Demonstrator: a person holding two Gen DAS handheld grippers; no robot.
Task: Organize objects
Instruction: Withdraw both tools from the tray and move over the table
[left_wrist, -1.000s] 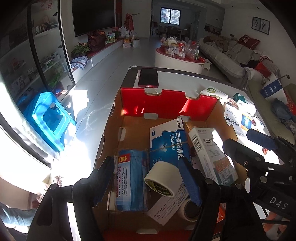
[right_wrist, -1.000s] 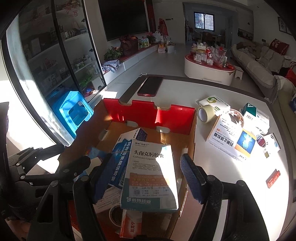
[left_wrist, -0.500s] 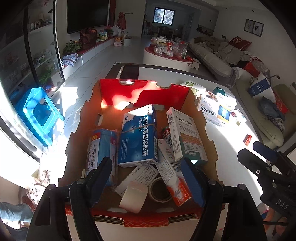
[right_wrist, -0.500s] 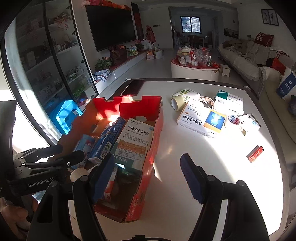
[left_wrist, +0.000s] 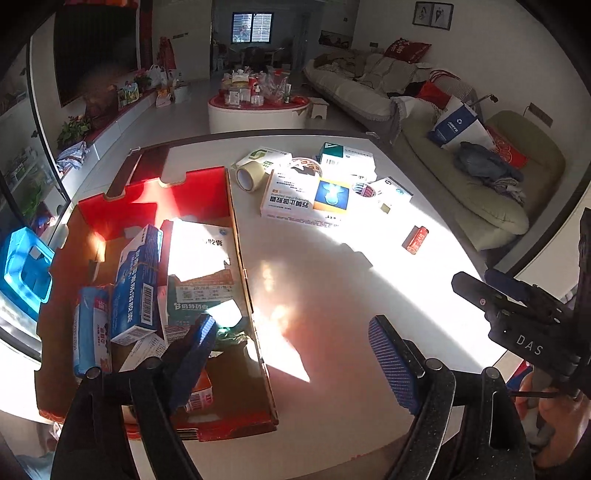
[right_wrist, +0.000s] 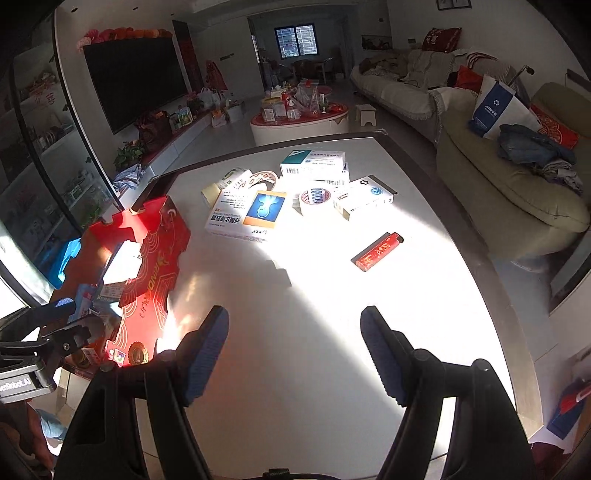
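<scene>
A red cardboard box on the white table holds several medicine packs, among them a blue one and a white-green one. My left gripper hovers by the box's right wall; its jaws are opening with nothing between them. My right gripper stands open and empty over bare tabletop. Farther back lie a large white medicine box, a printed tape roll, a beige tape roll, a red lighter and two white boxes.
A dark phone lies behind the red box. The table's right edge runs close to a beige sofa. A blue stool stands on the floor to the left. A person's hand holds the right gripper.
Both grippers swung right, from over the red box to over the table. The left let go of a white tape roll and the right of a white medicine box; both now lie in the box.
</scene>
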